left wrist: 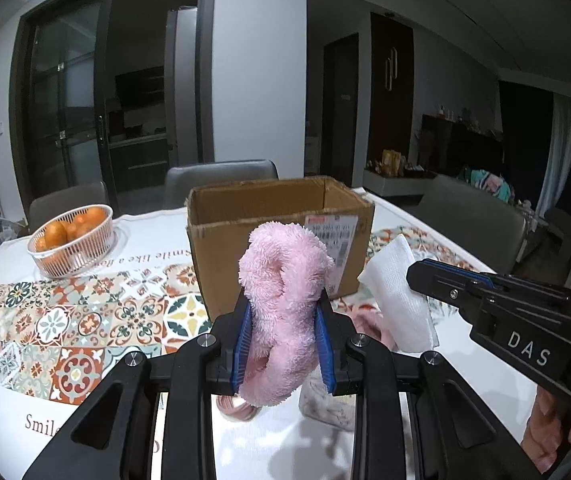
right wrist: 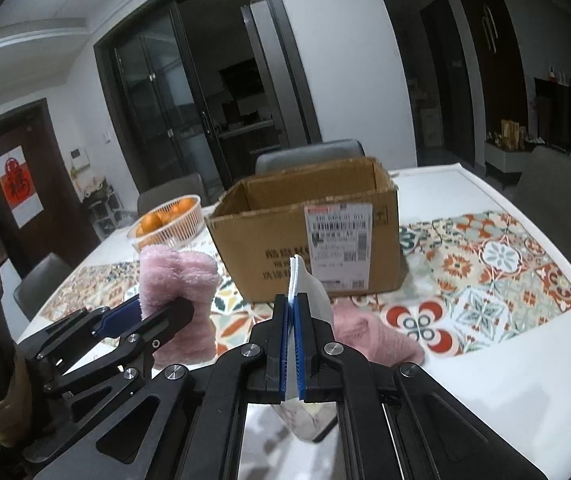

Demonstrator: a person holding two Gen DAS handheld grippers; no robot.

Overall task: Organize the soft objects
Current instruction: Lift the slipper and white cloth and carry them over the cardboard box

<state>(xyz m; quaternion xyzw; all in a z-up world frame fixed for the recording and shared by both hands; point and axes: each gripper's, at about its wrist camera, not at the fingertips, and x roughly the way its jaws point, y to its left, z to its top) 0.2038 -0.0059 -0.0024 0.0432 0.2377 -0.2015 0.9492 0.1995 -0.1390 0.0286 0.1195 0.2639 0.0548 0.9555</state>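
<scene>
Holding a fluffy pink plush cloth [left wrist: 283, 304] clamped in our left gripper [left wrist: 285, 344], we pinch a folded white cloth [right wrist: 305, 292] tight in our closed right gripper [right wrist: 290, 344] before the open cardboard box [right wrist: 309, 236].

Basket of oranges [left wrist: 71, 240] on patterned tablecloth [left wrist: 65, 332]

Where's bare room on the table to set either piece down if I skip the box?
Free: the tablecloth right of the cardboard box, and the patterned strip between the orange basket and the box. Crowded: just in front of the box, where a pink cloth lies beneath the left gripper holding the pink towel and right gripper holding the white cloth.
</scene>
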